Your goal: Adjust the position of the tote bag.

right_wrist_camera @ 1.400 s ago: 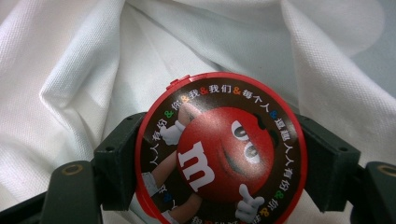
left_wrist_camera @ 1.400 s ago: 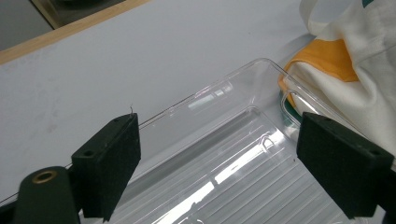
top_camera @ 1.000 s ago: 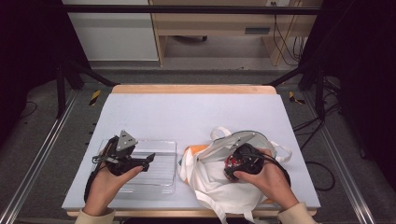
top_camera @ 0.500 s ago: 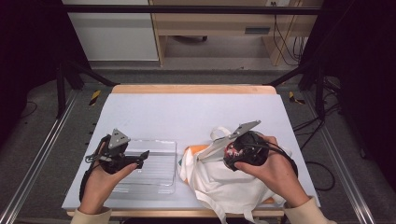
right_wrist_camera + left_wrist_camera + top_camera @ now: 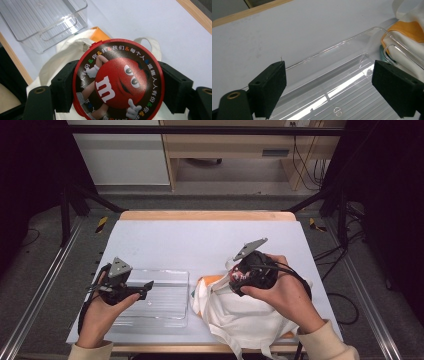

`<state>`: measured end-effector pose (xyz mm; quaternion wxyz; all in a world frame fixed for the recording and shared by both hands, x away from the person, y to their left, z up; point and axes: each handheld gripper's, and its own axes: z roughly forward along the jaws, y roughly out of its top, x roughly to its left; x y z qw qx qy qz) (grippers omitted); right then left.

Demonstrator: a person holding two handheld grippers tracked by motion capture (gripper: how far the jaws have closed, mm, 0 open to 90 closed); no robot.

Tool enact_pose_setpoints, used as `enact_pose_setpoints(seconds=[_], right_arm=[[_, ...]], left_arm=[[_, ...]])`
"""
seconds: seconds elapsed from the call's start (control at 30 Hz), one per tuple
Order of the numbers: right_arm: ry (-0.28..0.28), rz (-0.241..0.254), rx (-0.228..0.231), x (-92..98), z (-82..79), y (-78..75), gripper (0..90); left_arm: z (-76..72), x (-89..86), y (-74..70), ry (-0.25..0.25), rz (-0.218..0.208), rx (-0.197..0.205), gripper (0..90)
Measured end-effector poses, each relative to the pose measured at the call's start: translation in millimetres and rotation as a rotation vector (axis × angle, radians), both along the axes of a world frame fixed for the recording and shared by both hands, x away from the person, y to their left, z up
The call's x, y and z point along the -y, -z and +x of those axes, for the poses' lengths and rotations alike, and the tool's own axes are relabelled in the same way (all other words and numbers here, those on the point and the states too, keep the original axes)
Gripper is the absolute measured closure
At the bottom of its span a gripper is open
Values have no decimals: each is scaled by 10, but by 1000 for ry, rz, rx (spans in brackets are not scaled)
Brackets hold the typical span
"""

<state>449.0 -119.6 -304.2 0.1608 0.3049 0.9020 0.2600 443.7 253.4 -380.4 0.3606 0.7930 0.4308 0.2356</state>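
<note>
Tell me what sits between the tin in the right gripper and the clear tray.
In the right gripper view, the white tote bag with an orange item poking out lies between the round red tin and the clear tray.

The red round tin's (image 5: pixel 118 80) lower rim is cut off.

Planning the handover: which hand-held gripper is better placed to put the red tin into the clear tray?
Right: its hand-held gripper already clamps the tin above the bag; the left hangs open over the tray.

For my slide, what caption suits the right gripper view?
Tongs clamp a round red candy tin above a white cloth bag.
</note>
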Motion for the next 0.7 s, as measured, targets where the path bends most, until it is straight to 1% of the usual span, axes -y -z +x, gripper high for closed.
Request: enact_pose_setpoints(seconds=[0.1,0.3,0.37,0.43,0.53,0.63,0.7], right_arm=[[-6,7,-1,-49,18,-16,258],[-22,13,-5,-115,72,-42,258],[-26,22,-7,-135,87,-54,258],[-27,33,-5,-152,103,-66,258],[-22,38,-5,-179,116,-80,258],[-18,51,-3,-209,105,-94,258],[-19,49,2,-231,95,-107,258]], left_arm=[[-2,-42,-9,-12,-14,4,123],[13,-106,1,-25,-22,0,122],[25,-116,11,-29,-18,-4,122],[29,-119,26,-29,-13,-8,122],[30,-119,45,-26,-14,-19,122],[17,-120,19,-24,-17,-12,121],[-2,-124,-5,-18,-15,-7,117]])
